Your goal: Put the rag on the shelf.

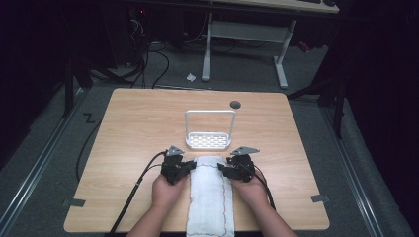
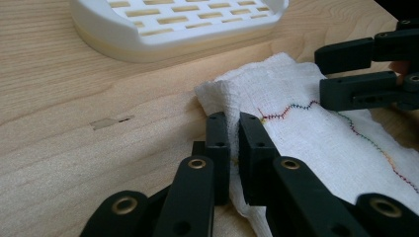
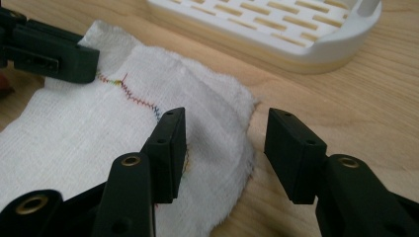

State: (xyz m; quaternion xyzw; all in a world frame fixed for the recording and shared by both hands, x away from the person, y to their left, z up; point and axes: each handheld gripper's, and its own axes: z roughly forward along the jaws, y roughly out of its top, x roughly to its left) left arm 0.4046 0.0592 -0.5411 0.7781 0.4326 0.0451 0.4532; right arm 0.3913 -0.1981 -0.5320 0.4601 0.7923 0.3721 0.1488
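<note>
Now the white cloth [image 1: 211, 192] is laid lengthwise between both grippers; its left far corner is pinched by the left gripper [image 2: 233, 148], while the right gripper [image 3: 225, 143] is spread astride the right edge.

Looks like a lab or recording room rather than a home; dim and dark around a lit wooden table [image 1: 138, 118]; grey carpeted floor [image 1: 237, 69]; tangle of black cables [image 1: 143, 47] by equipment at the back; white-legged desk [image 1: 281, 59] behind; metal rails [image 1: 34, 168] along the floor beside the table; tape marks [image 1: 74, 202] at table corners.
</note>
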